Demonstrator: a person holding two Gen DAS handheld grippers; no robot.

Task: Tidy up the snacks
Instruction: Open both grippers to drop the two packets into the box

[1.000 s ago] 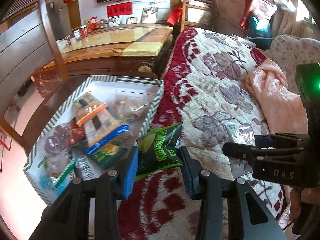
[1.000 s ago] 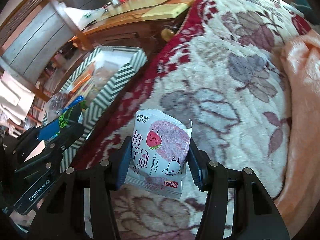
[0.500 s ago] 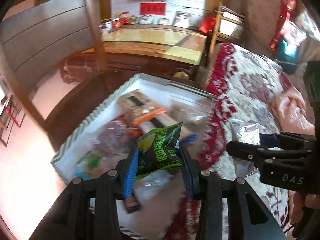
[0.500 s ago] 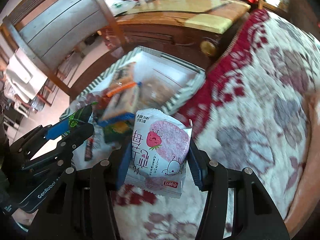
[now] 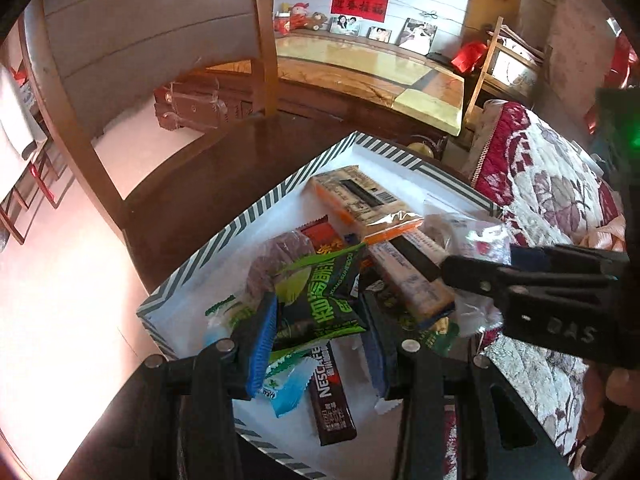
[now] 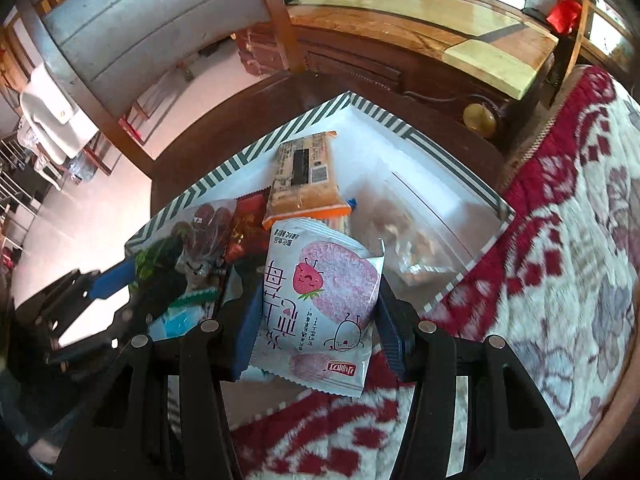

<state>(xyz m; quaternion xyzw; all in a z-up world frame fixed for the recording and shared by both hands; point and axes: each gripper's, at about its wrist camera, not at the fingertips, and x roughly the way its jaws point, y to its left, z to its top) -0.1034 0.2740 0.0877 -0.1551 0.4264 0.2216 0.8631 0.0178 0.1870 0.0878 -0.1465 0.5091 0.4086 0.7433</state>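
Left wrist view shows the left gripper [image 5: 316,334] pinching a green packet [image 5: 320,300] and the right gripper [image 6: 316,320] pinching a strawberry packet [image 6: 320,308], both fingers partly closed, above the striped box [image 5: 248,216] for dropping.

The left claw [image 5: 320,330], at lower centre, is gripping a green snack packet [image 5: 320,300] above the striped-rim box [image 5: 256,216] of snacks. The right claw [image 5: 472,276] is entering from the right edge, over a floral blanket [image 5: 552,184].
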